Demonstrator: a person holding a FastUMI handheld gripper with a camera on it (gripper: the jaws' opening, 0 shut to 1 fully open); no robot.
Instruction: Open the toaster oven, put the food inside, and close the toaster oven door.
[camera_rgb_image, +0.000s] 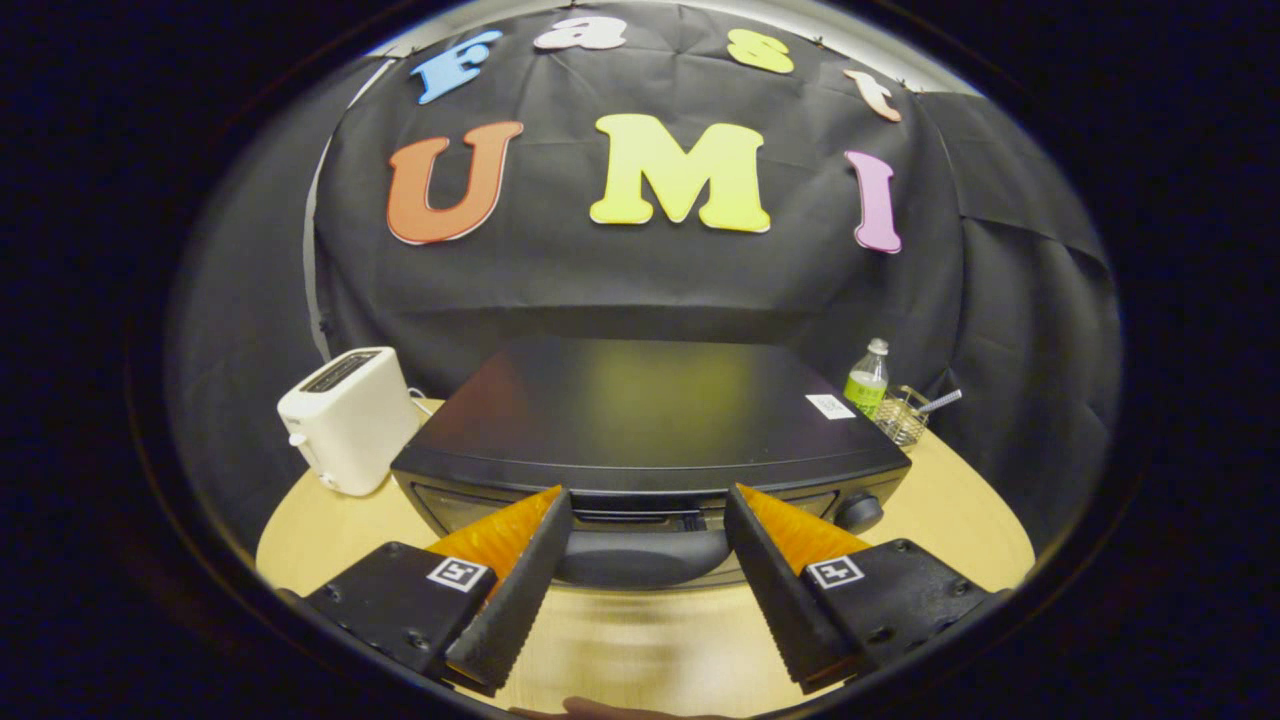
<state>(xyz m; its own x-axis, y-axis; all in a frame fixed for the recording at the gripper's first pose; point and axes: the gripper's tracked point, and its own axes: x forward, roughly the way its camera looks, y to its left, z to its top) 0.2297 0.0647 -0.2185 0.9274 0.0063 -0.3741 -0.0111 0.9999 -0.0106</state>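
1. Jaws (648, 500) stand spread wide and pinch nothing; the wooden desk (650, 640) shows bare in the gap between them.
2. Just ahead of the jaws sits the black box-shaped toaster oven (650, 415), its door shut, with the dark curved door handle (640, 555) lying between the two fingertips (548, 510).
3. Beyond the right jaw, a round black control knob (858, 512) sits on the oven's front.
4. Off past the left jaw stands a white plastic pop-up toaster (345, 420); past the right jaw, behind the oven, stand a clear bottle with a green label (867, 380) and a small wire basket (903, 415).
5. Food I cannot make out anywhere from here.
6. To my eye the step in hand is opening the door. Done well, the jaws would come in level and centred on the handle, close across its middle rather than one end, then pull out and down along the door's hinge arc, slowly enough that the oven does not slide on the desk.
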